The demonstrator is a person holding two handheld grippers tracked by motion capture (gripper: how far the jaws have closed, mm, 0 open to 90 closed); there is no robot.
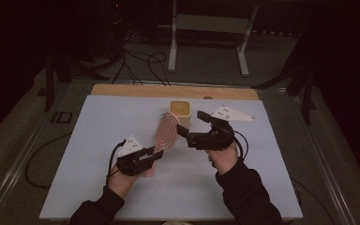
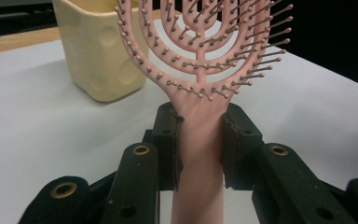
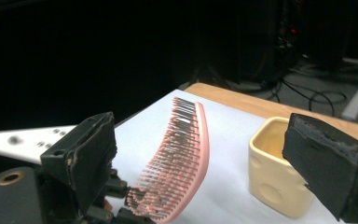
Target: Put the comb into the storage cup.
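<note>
A pink vented hairbrush is raised off the white mat, head pointing away towards the far side. My left gripper is shut on its handle; in the left gripper view the two pads press both sides of the handle, and the bristled head rises above them. My right gripper stands open just to the right of the brush head. In the right gripper view its jaws are spread wide, with the hairbrush seen edge-on and a pale yellow cup between them, farther off.
The yellow cup stands on the white mat just behind the brush head. A strip of wooden table shows at the far edge. Cables and a metal stand are on the floor beyond.
</note>
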